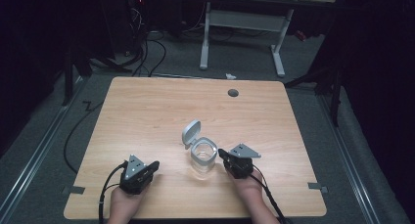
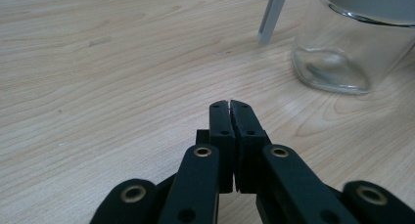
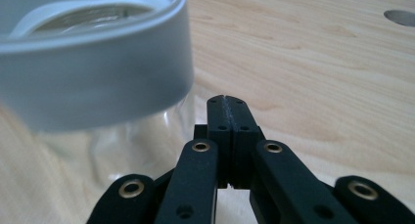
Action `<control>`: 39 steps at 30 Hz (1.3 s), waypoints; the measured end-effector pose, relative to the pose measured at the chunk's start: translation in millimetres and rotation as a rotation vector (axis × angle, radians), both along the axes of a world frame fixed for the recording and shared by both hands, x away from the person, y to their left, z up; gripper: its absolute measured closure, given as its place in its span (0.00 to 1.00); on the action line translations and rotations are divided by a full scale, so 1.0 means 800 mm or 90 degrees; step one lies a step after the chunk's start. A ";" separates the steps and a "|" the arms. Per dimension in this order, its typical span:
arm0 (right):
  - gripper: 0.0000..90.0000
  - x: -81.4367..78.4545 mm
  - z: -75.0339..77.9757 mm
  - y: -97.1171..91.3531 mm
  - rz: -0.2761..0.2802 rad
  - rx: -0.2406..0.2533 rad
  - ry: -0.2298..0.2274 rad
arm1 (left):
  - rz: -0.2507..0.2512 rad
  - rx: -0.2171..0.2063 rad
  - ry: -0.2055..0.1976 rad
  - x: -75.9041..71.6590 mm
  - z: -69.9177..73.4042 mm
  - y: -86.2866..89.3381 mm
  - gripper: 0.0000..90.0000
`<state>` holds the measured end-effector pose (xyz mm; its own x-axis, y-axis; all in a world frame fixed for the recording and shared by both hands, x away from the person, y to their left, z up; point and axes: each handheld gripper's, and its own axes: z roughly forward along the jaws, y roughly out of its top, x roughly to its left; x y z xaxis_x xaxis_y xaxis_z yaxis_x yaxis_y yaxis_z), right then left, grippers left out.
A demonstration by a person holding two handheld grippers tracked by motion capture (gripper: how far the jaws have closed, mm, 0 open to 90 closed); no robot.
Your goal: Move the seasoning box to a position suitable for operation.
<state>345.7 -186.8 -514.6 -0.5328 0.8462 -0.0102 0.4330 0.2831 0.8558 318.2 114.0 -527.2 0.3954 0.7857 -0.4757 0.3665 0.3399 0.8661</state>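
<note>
A clear glass jar [image 1: 203, 158] with a grey collar stands upright near the table's front middle; its grey hinged lid [image 1: 191, 133] is flipped open and leans back to the far left. My left gripper [image 1: 153, 166] rests on the wood to the jar's left, jaws pressed together with nothing between them; its view shows the jar's glass base [image 2: 337, 62] ahead to the right. My right gripper [image 1: 222, 153] sits just right of the jar, its shut tips close to the collar [image 3: 93, 82], which looms at the left of its view.
The wooden table [image 1: 147, 111] has a round cable hole [image 1: 233, 93] at the far middle. Tape marks [image 1: 318, 187] sit at the front corners. Beyond the table stand a white desk frame [image 1: 244, 28] and floor cables [image 1: 147, 53].
</note>
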 end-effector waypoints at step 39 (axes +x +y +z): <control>1.00 -0.053 -0.008 0.039 0.075 0.017 -0.002 | -0.050 0.032 -0.004 0.000 -0.006 -0.080 1.00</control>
